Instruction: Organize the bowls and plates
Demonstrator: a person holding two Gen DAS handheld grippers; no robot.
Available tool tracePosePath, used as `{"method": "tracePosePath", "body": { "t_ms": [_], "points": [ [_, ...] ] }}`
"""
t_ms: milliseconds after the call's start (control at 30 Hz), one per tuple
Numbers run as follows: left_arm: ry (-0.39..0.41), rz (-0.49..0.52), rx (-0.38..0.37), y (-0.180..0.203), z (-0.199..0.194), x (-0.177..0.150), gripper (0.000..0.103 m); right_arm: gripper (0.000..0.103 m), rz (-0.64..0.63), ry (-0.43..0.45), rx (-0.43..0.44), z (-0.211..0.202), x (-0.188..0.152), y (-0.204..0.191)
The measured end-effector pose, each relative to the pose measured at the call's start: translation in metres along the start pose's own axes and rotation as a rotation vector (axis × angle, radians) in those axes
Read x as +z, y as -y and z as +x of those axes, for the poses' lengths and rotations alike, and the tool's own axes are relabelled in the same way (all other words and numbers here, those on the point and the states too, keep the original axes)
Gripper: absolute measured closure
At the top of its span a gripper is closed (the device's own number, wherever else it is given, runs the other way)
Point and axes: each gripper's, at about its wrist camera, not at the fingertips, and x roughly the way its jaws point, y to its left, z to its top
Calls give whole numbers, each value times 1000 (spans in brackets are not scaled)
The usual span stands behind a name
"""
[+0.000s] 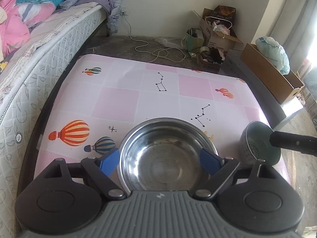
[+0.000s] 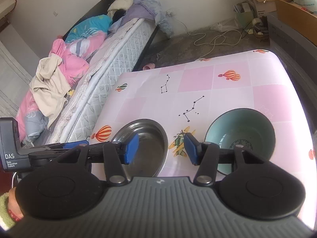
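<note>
Steel bowl [image 1: 166, 154] sits upright on the pink checked tabletop [image 1: 122, 103], near its front edge. Left claw [image 1: 160, 161] hangs over it, blue pads [image 1: 110, 161] spread wide apart; one pad shows past the rim at the bowl's 9 o'clock, the other over the bowl's inside at 3 o'clock. Whether either touches the rim cannot be told. Nothing is gripped.

Teal bowl [image 2: 240, 136] stands upright at 3 o'clock of the steel bowl, apart from it, a printed aeroplane [image 2: 181, 142] on the tabletop between them. In the left wrist view its lower side is hidden behind the claw's frame.

Right claw [image 2: 161, 148] hovers over the gap between the two bowls, jaws partly apart, empty. A bed [image 1: 39, 59] lies along the tabletop's 9 o'clock side.
</note>
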Motion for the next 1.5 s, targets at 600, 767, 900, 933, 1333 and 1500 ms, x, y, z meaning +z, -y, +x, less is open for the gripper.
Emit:
{"method": "tracePosePath", "body": {
  "t_ms": [600,767,900,933,1333,1500],
  "points": [
    [15,102,-65,78,6,1,14,53,141,60,-7,-41,-21,77],
    [-12,134,-95,107,19,8,21,53,167,72,-31,-38,-21,98],
    [-46,140,-119,126,36,12,26,56,192,84,-44,-31,-20,116],
    [-60,134,-125,129,42,14,30,57,198,85,-45,-29,-20,119],
    [-172,102,-142,157,97,18,71,76,268,64,-117,7,-18,166],
    [-189,93,-113,163,111,17,79,81,292,39,-101,23,-18,175]
  ]
}}
